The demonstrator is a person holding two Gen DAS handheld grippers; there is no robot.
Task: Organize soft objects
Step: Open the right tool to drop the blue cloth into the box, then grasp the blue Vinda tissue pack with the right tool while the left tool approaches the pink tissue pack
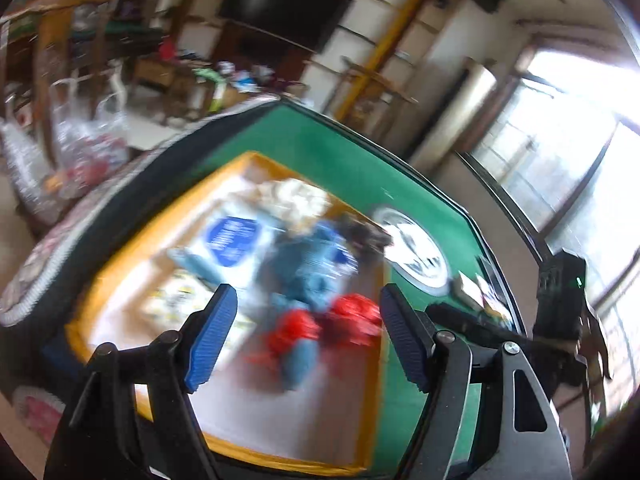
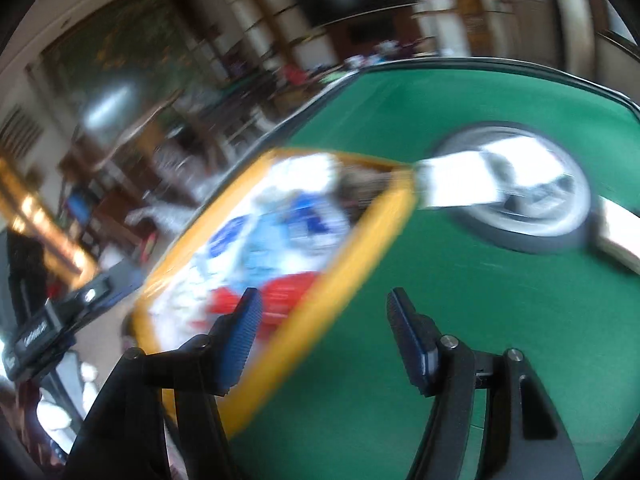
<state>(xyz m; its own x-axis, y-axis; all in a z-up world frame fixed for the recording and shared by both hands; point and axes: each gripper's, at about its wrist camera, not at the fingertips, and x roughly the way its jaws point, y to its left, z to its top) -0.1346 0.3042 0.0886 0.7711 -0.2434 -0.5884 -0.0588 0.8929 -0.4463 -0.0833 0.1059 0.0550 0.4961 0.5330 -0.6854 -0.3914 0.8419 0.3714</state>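
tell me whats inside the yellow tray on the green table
Inside the yellow tray: a blue plush toy with red parts, a white packet with a blue label, and a cream soft item at the far end. Motion blur hides details; whatever lies beneath them is covered.

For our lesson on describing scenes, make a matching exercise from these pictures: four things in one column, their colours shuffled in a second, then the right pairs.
Things:
1. table top
2. tray rim
3. gripper pads
4. plush toy

Colours:
A. yellow
B. light blue with red parts
C. green
D. dark blue

Pairs: 1-C, 2-A, 3-D, 4-B
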